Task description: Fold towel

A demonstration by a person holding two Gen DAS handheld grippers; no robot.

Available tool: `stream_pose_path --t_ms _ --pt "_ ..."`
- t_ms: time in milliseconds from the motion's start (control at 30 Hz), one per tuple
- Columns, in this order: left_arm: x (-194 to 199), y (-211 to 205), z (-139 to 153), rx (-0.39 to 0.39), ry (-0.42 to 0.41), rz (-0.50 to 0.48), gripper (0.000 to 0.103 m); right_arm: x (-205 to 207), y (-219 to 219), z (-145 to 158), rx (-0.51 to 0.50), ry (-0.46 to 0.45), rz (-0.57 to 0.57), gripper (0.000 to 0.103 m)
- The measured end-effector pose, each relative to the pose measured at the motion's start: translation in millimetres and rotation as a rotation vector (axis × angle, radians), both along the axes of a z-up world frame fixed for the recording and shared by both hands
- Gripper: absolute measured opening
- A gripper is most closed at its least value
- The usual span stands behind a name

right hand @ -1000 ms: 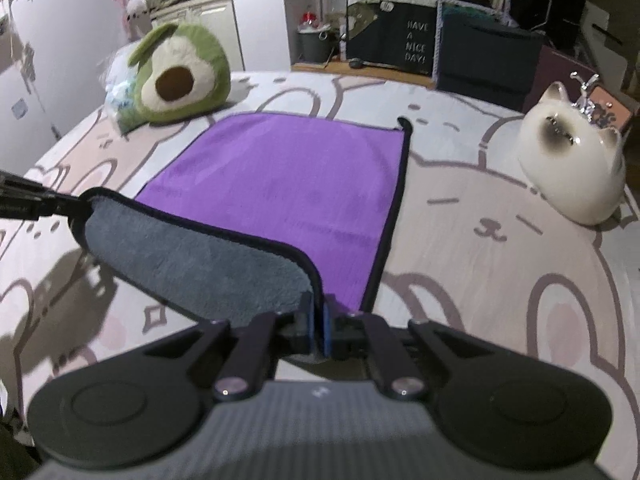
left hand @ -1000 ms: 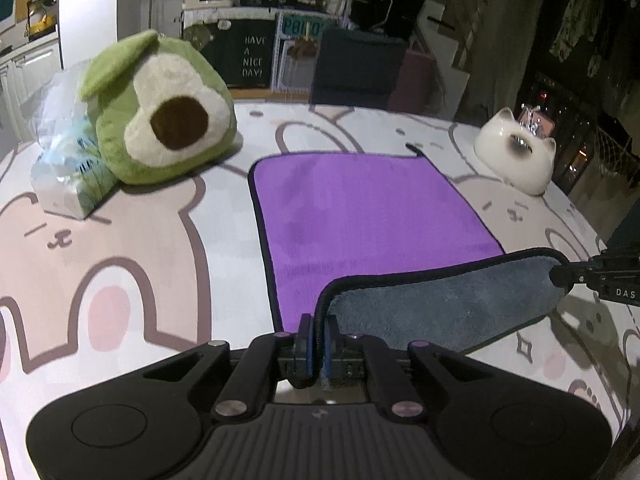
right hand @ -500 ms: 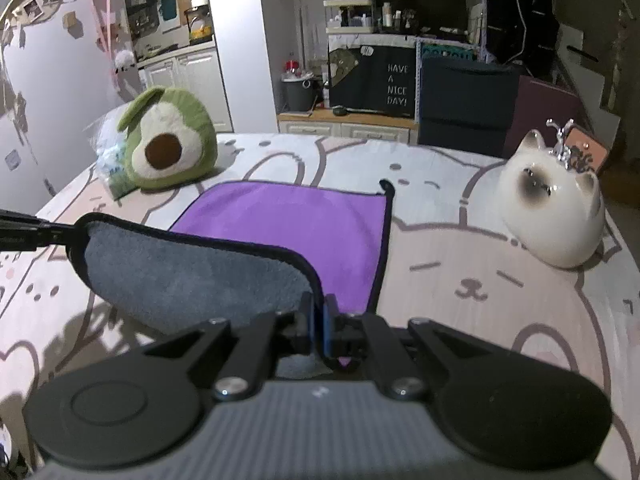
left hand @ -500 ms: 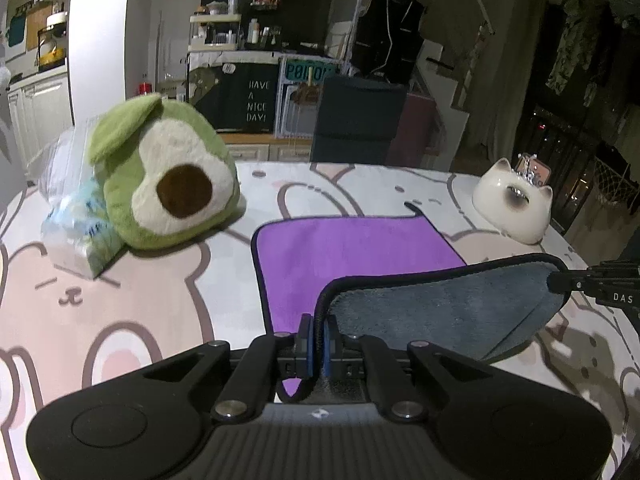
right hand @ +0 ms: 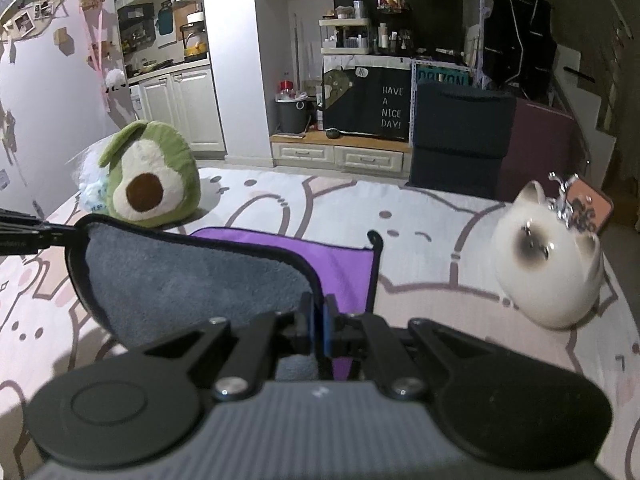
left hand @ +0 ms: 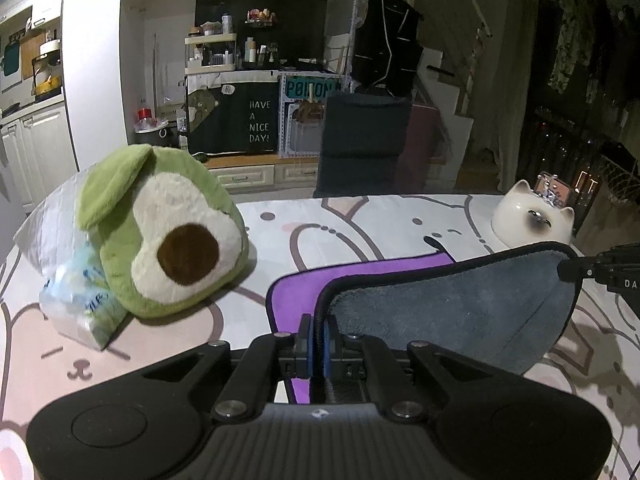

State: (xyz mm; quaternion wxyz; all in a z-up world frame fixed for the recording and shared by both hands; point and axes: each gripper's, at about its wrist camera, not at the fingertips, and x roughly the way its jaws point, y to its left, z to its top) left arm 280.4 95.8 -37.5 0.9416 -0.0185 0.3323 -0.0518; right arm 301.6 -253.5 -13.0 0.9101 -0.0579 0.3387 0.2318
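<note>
Left gripper (left hand: 316,344) pinched tight on the towel (left hand: 452,312), on the near corner at 6 o'clock in the left view. Blue pads (left hand: 326,340) pressed together with the black hem between them. Right gripper (right hand: 318,330) pinched tight too, on the other near corner, at 6 o'clock in the right view.

Towel held up off the table (left hand: 352,232) along its near edge, stretched between both grippers. Gray side facing the cameras, sagging a little in the middle. Purple side showing past it, toward 12 o'clock, with the far part flat on the table. Small black loop (right hand: 375,237) at the far corner, lying on the cloth with the bunny drawings.

In the left view, right gripper (left hand: 600,272) poking in at 3 o'clock, touching the raised corner. In the right view, left gripper (right hand: 32,232) poking in at 9 o'clock, touching the other raised corner.

Avocado plush (left hand: 160,232) at 10 o'clock in the left view, near the towel but apart from it. Plastic bag (left hand: 76,292) just beside the plush, at 9 o'clock, touching it. White cat jar (right hand: 548,268) at 3 o'clock in the right view, well apart from the towel. Something shiny on top of it, too small to tell.

Dark sign (right hand: 390,108) with white words "HAVE A NICE DAY!" far back at 12 o'clock.
</note>
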Motion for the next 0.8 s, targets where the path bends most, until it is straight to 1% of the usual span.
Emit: stream_pose_path --t_ms 433,800 --pt "57.8 4.7 -6.5 0.029 -0.005 -0.003 0.005 50.3 9.6 -10.4 0.007 0.004 -0.037 0.005" --pt "99.9 7.5 -26.1 0.055 0.023 0.013 0.005 85.7 24.5 -23.2 -0.012 0.011 -0.039 0.005"
